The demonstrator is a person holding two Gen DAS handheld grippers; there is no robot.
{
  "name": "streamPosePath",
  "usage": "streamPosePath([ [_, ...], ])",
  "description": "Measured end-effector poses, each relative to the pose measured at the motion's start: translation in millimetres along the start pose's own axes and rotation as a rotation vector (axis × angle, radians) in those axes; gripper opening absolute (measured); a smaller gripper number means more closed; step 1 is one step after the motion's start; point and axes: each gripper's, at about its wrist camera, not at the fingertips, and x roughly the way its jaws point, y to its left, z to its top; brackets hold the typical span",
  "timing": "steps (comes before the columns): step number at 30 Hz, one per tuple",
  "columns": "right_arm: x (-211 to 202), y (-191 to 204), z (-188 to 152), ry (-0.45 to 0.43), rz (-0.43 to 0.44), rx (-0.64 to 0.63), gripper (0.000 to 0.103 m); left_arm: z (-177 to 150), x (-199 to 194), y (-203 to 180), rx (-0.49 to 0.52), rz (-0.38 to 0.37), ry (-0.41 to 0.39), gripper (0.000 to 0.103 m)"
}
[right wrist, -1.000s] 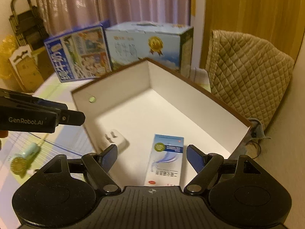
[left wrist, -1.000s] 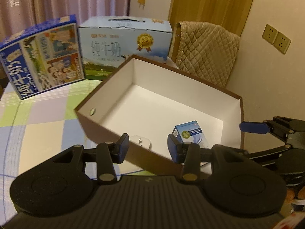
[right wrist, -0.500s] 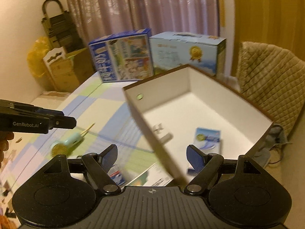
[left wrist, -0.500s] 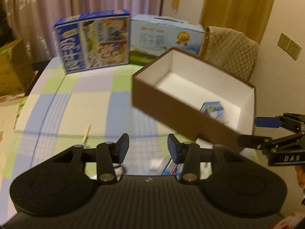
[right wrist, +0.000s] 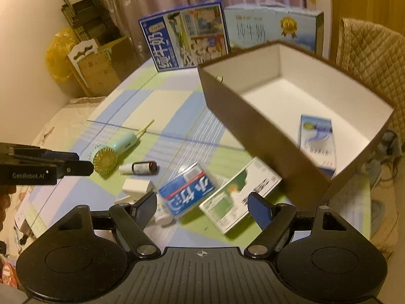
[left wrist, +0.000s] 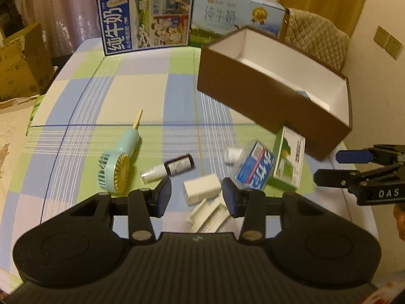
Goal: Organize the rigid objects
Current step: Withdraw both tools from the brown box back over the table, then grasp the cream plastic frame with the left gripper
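Rigid odds and ends lie loose on the checked tablecloth (left wrist: 141,86), all on the near side of the brown box (left wrist: 255,98) that I take to be their home. Closest to the box's near wall leans a green-and-white carton (left wrist: 291,162), and touching it on the side away from the box lies a blue packet (left wrist: 255,169). Farther from the box come a white adapter block (left wrist: 201,188), a dark spray bottle (left wrist: 168,168) and a mint handheld fan (left wrist: 117,162). One blue-and-white carton (right wrist: 317,141) already lies flat inside the box (so the sorting is, by my guess, barely begun).

My left gripper (left wrist: 196,195) hangs above the adapter block with its jaws wide apart and nothing between them. My right gripper (right wrist: 202,204) is likewise spread and empty, over the blue packet and the green-and-white carton.

I judge this the choosing step, between placements. Next I would lower the left gripper squarely over the adapter block, close across its narrow faces, lift and carry it over the box wall. The block has slick sides, so a centred grip matters.
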Motion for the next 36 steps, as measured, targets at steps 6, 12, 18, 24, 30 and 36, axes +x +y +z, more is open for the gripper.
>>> streamPosePath([
  [6, 15, 18, -18, 0.042, -0.034, 0.071, 0.077, -15, 16, 4, 0.092, -0.044, 0.051, 0.039],
  [12, 21, 26, -30, 0.054, -0.072, 0.138, 0.076, -25, 38, 7, 0.169, -0.091, 0.091, 0.039],
  [18, 25, 30, -41, 0.070, -0.120, 0.200, 0.076, -30, 60, 8, 0.246, -0.127, 0.127, 0.041],
  [24, 25, 28, -51, 0.079, -0.164, 0.262, 0.076, -31, 75, 2, 0.310, -0.168, 0.142, 0.043],
  [30, 25, 24, -59, 0.089, -0.196, 0.317, 0.076, -31, 86, -8, 0.362, -0.200, 0.153, 0.047],
  [36, 26, 23, -65, 0.096, -0.214, 0.347, 0.076, -34, 94, -19, 0.440, -0.181, 0.147, 0.047],
])
